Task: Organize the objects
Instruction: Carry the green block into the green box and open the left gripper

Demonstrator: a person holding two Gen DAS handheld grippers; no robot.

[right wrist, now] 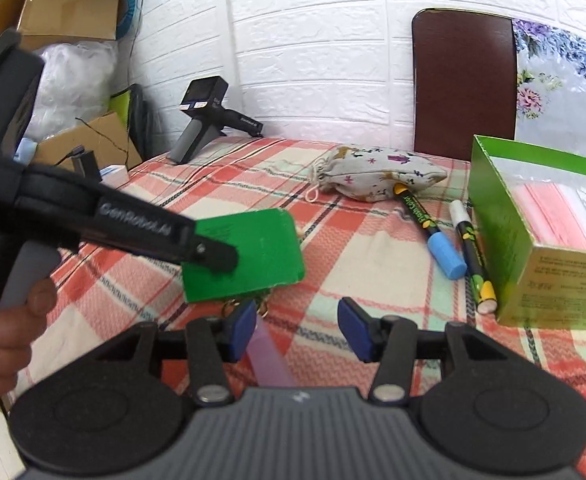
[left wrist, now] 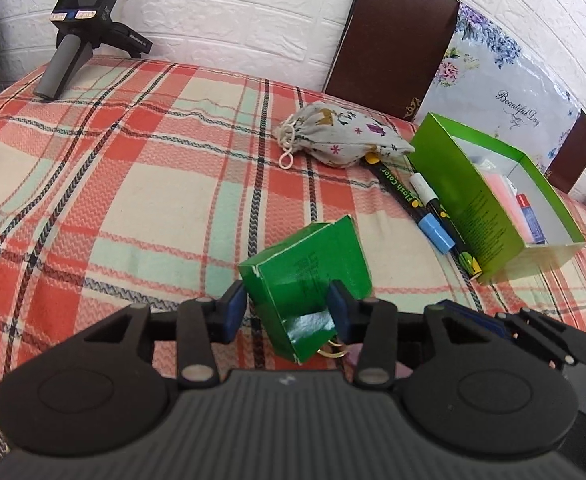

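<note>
My left gripper (left wrist: pixel 289 308) is shut on a small dark green box (left wrist: pixel 309 276) and holds it tilted just above the plaid cloth; the box also shows in the right wrist view (right wrist: pixel 253 256) with the left gripper's arm across it. My right gripper (right wrist: pixel 297 322) is open and empty, low over the cloth, just right of that box. A large light green open box (left wrist: pixel 497 200) (right wrist: pixel 533 232) stands at the right with pink packets inside. Two markers (left wrist: pixel 433 208) (right wrist: pixel 445 236) lie beside it. A floral drawstring pouch (left wrist: pixel 341 140) (right wrist: pixel 377 178) lies behind them.
A spare black gripper (left wrist: pixel 77 36) (right wrist: pixel 205 120) stands at the table's far left by the white brick wall. A brown chair back (left wrist: pixel 393 36) (right wrist: pixel 465 84) and a floral panel (left wrist: pixel 505 80) stand behind the table. Cardboard boxes (right wrist: pixel 65 4) are stacked at the left. A purple strip (right wrist: pixel 271 356) and gold rings (left wrist: pixel 335 350) lie under the grippers.
</note>
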